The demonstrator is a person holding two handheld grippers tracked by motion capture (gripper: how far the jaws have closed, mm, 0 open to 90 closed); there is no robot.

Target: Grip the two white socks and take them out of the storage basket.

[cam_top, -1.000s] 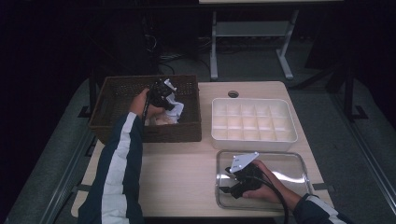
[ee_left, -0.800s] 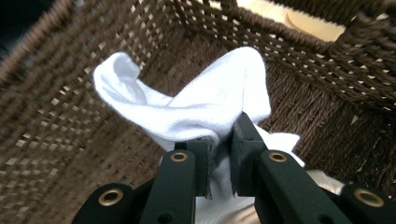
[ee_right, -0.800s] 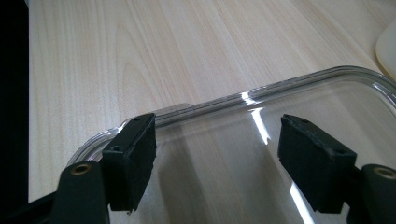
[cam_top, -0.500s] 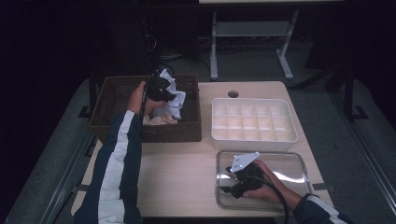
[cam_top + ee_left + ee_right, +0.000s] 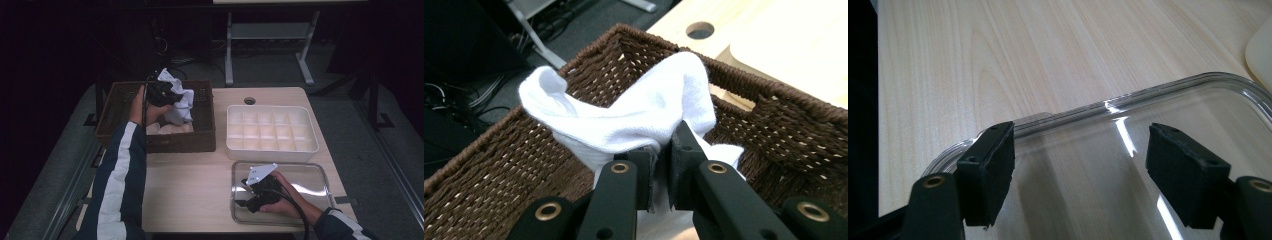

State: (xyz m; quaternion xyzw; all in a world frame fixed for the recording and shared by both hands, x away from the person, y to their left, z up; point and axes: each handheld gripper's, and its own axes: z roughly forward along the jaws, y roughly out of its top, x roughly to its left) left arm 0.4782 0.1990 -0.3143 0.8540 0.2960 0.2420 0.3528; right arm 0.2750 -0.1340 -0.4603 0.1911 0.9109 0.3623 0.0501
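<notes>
**Supervisor:** Report status, largest item first.

**Operator:** I see the surface (image 5: 200,185) carrying three containers. The brown wicker basket (image 5: 200,142) sits at its far left. The white divided tray (image 5: 272,150) sits to the right of the basket, and all the compartments I can see are unfilled. The clear glass dish (image 5: 320,175) sits nearest me on the right, with nothing in it apart from my gripper.

**Supervisor:** Where is the cloth?

**Operator:** I have the white cloth (image 5: 644,112) clamped in the left gripper (image 5: 660,175). The jaws are nearly closed, pinching a fold of it. The cloth hangs above the basket interior, most of it above the rim. More pale fabric (image 5: 167,129) lies on the basket floor below.

**Supervisor:** And the right side?

**Operator:** I am resting the right gripper (image 5: 1080,175) inside the dish. Its jaws stand wide apart and hold nothing; the dish rim (image 5: 1128,105) runs just beyond them.

**Supervisor:** Progress?

**Operator:** I judge this an early stage. Done: one cloth gripped and raised. Remaining: carry it clear of the basket and set it down, likely in the tray or dish, though I cannot tell which. The fabric in the basket is not yet handled.
</notes>
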